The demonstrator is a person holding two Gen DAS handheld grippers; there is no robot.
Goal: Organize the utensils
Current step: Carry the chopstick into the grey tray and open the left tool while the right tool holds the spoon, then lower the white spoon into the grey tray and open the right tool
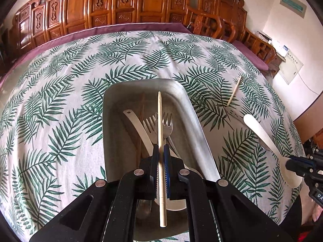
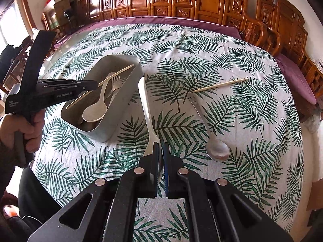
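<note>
Carved wooden cabinets [image 1: 125,2] behind bench with leaf-print cloth [image 1: 60,92]. Metal tray [image 1: 129,92] on cloth holds forks [image 1: 168,125], pale spoon [image 2: 97,109]. Left gripper [image 1: 160,151] clamped on chopstick [image 1: 160,117], over tray. Right gripper [image 2: 160,151] clamped on cream spoon [image 2: 145,109] near its bowl, handle pointing away, just right of tray. Second chopstick [image 2: 220,84] and metal spoon [image 2: 214,141] lie loose on cloth, right of tray.

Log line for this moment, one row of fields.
left gripper: holds chopstick over metal tray | right gripper: holds pale spoon | tablecloth: chopstick, metal spoon
</note>
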